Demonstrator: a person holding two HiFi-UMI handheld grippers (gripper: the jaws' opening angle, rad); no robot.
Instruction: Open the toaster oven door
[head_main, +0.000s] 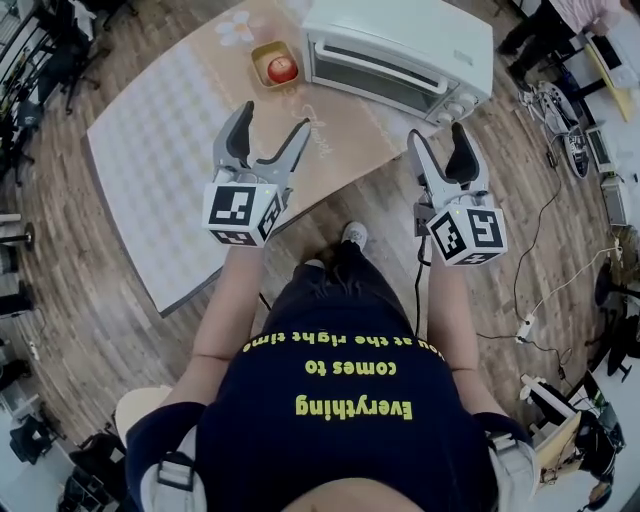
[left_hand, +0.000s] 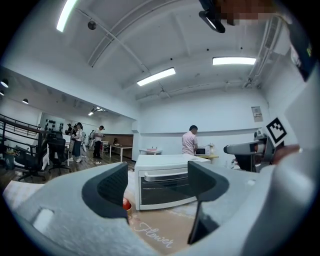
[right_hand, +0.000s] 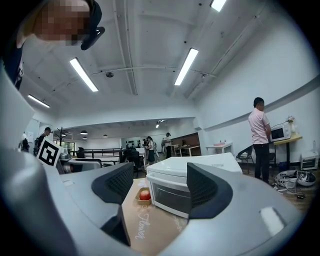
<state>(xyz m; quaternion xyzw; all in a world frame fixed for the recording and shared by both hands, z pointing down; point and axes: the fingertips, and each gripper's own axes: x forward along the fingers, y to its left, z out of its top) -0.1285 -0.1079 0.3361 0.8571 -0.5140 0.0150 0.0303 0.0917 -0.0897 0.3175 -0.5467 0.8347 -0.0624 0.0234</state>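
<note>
The toaster oven (head_main: 400, 45) is seen at the far right of the table (head_main: 150, 160). It is white, its glass door (head_main: 372, 82) is shut, and a bar handle (head_main: 385, 62) runs along the door's upper edge. Just to the left of it a small tan tray (head_main: 263, 52) is set, and a red apple (head_main: 282, 69) is held in it. Both are placed on a tan mat (head_main: 335, 135) that is marked with script lettering towards its near side.

The left gripper (head_main: 272, 120) is held above the near part of the table. It is pointed towards the tray and the oven and kept well apart from both. Its jaws are spread wide in the left gripper view and nothing is clasped between them; only the oven front, farther off, is framed in the gap.

The right gripper (head_main: 438, 138) is held at the table's near right edge, on the near side of the oven's right end, apart from it. Its jaws are likewise parted and empty, and the oven and apple are seen farther off between them. The door is touched by neither gripper.
</note>
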